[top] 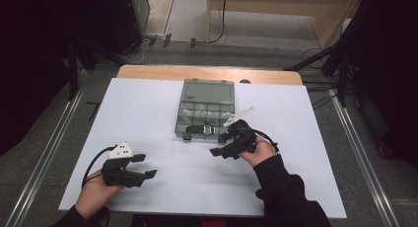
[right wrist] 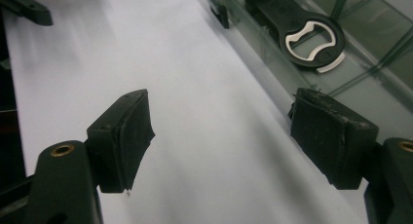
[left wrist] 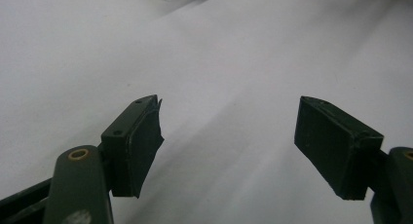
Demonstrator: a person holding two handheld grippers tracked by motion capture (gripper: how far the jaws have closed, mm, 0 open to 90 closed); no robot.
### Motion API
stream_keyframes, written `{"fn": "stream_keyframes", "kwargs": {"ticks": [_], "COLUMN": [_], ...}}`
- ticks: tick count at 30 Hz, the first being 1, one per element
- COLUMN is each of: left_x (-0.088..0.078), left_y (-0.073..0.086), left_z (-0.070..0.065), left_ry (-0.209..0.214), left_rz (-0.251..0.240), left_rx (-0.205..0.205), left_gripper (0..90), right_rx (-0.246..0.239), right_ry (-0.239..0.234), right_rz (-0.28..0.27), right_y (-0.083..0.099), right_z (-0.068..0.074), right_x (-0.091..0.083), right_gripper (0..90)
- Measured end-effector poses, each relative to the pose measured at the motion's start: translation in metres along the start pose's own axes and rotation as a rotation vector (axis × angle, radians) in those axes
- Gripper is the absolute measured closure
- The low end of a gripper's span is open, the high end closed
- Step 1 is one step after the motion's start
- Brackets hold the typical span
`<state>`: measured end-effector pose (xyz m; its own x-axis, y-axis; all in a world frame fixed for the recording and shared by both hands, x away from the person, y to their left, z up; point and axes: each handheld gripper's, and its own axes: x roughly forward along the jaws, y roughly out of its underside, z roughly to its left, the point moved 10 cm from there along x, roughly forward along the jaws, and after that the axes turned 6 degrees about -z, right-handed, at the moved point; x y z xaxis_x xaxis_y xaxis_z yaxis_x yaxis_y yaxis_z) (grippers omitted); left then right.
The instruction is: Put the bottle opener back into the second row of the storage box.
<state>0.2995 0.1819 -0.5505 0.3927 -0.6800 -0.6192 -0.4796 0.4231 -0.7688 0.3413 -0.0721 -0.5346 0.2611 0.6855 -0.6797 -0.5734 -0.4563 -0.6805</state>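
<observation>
Gaping empty, two claws, left claw (top: 146, 166) and right claw (top: 221, 144), flank one organizer box (top: 206, 95) holding one bottle opener (right wrist: 301, 33).

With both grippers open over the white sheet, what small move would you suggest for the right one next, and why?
Probably ease the right gripper forward toward the bottle opener in the clear box. Its jaws stand open and empty beside the box's near edge, with the opener just ahead, while the left gripper is open and farther from the box.

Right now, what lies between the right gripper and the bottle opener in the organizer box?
Only the box's clear front wall: in the right gripper view, the right gripper hangs open over bare white tabletop, the bottle opener just behind it.
</observation>
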Motion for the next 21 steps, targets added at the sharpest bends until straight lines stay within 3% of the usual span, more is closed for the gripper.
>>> {"fn": "stream_keyframes", "kwargs": {"ticks": [6, 21], "left_x": [0.001, 0.001], "left_y": [0.0, 0.001], "left_z": [0.0, 0.001], "left_ry": [-0.002, -0.004], "left_rz": [0.002, 0.006], "left_rx": [0.002, 0.004], "left_gripper": [24.9, 24.9], "right_rx": [-0.005, -0.025], "right_ry": [-0.023, 0.004], "right_rz": [0.009, -0.048], "right_y": [0.013, 0.037], "right_z": [0.007, 0.013], "right_x": [-0.008, -0.027], "right_gripper": [24.2, 23.9]}}
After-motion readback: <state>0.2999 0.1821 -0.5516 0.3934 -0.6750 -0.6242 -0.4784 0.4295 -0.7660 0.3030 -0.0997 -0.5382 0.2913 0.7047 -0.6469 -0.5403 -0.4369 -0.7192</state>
